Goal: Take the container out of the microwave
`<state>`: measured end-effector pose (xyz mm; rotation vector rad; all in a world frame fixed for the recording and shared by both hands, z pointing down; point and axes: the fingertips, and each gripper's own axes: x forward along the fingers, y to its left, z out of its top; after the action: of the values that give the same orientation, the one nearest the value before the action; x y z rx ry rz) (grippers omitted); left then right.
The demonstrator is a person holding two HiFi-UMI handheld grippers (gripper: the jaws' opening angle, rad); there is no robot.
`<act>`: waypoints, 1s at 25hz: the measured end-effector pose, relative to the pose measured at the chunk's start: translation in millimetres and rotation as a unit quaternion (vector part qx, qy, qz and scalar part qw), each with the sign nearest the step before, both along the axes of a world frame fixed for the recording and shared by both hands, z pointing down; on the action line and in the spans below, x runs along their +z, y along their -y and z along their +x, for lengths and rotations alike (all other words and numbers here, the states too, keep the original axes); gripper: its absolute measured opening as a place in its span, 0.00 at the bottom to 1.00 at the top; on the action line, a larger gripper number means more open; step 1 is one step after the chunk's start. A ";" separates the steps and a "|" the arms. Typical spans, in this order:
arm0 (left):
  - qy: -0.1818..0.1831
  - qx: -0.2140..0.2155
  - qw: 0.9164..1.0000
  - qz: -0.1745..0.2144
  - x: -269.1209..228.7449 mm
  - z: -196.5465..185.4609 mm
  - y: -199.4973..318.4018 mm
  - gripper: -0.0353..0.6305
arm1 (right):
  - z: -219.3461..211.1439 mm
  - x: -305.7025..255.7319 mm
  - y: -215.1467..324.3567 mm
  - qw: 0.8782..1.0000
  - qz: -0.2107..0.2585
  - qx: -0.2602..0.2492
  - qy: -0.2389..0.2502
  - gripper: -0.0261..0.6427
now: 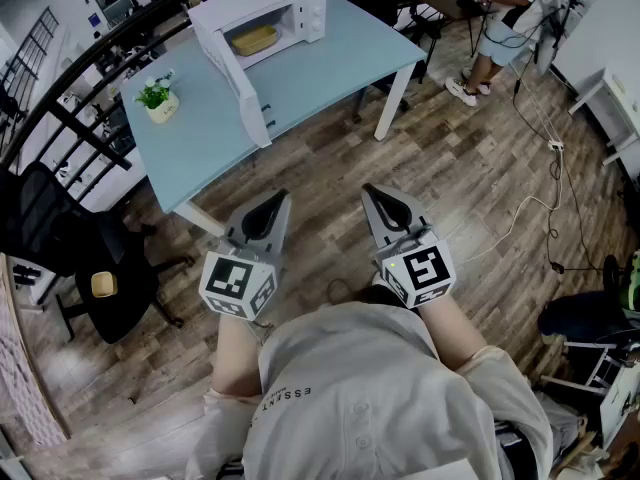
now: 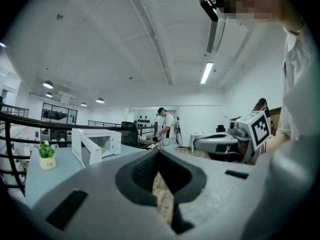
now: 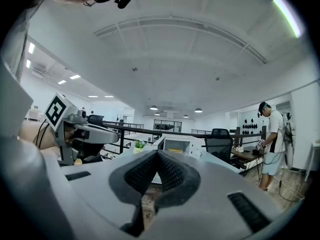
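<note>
Head view — left gripper [image 1: 280, 202], right gripper [image 1: 371, 194]: jaws together, empty.

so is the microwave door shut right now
No, the microwave has its door swung wide open in the head view, with the container visible inside.

One microwave [image 1: 255, 3], one container [image 1: 254, 40], one plant [image 1: 157, 93]

Container [image 1: 254, 39] inside microwave [image 1: 300, 10]: contents too small to tell. Plant pot [image 1: 161, 107], left corner of desk [image 1: 205, 153]: label illegible.
</note>
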<state>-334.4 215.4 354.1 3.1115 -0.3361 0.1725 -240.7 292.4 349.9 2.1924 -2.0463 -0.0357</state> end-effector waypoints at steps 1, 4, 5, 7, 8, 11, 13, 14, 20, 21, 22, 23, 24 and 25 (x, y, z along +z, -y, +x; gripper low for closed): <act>0.000 0.000 1.000 0.001 -0.5 0.2 -0.6 0.06 | -0.4 1.0 0.3 1.000 0.000 -0.001 0.003 0.06; 0.000 -0.001 1.000 0.004 -0.2 -0.4 -1.8 0.06 | -2.1 3.6 1.1 1.000 0.002 -0.005 0.014 0.06; 0.000 -0.001 1.000 0.004 0.5 -0.8 -1.9 0.06 | -2.3 4.5 1.3 1.000 0.002 -0.005 0.017 0.06; -0.001 0.005 1.000 0.004 1.1 -0.8 -3.2 0.06 | -2.3 5.2 2.1 1.000 0.000 -0.004 0.018 0.06; -0.002 0.011 1.000 0.005 0.6 -0.6 -4.7 0.06 | -2.7 5.0 2.7 1.000 0.000 -0.004 0.013 0.06; -0.006 0.023 1.000 0.016 -2.0 -0.5 -8.1 0.06 | -3.7 4.7 4.3 1.000 -0.002 0.001 0.000 0.06; -0.006 0.025 0.999 0.021 -2.6 -0.3 -7.9 0.06 | -2.9 4.7 4.6 1.000 -0.001 0.008 -0.001 0.06; -0.005 0.025 0.999 0.023 -2.5 -0.2 -7.0 0.06 | -2.7 4.4 5.0 1.000 -0.001 0.008 -0.006 0.06; -0.007 0.015 1.000 0.014 -0.3 -2.5 5.5 0.06 | 3.7 6.0 12.3 1.000 -0.014 -0.006 -0.011 0.08; -0.010 0.012 1.000 0.012 -0.4 -2.4 8.8 0.06 | 6.9 5.7 15.7 1.000 -0.014 -0.008 -0.010 0.27; -0.012 0.008 1.000 0.010 -0.3 -1.6 12.6 0.06 | 10.6 5.6 19.7 1.000 -0.015 -0.010 -0.011 0.36; -0.014 0.004 1.000 0.009 0.2 -0.4 16.5 0.06 | 14.9 5.9 23.5 1.000 -0.016 -0.010 -0.013 0.36; -0.014 0.001 1.000 0.009 1.5 1.3 20.2 0.06 | 19.4 6.4 27.0 1.000 -0.017 -0.010 -0.014 0.36; -0.014 -0.002 1.000 0.008 3.2 3.5 23.6 0.06 | 24.0 7.4 30.2 1.000 -0.017 -0.010 -0.013 0.36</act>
<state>-330.8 191.7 357.3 3.1259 -0.3459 0.1277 -216.7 262.2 357.3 2.1406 -2.0387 -0.0315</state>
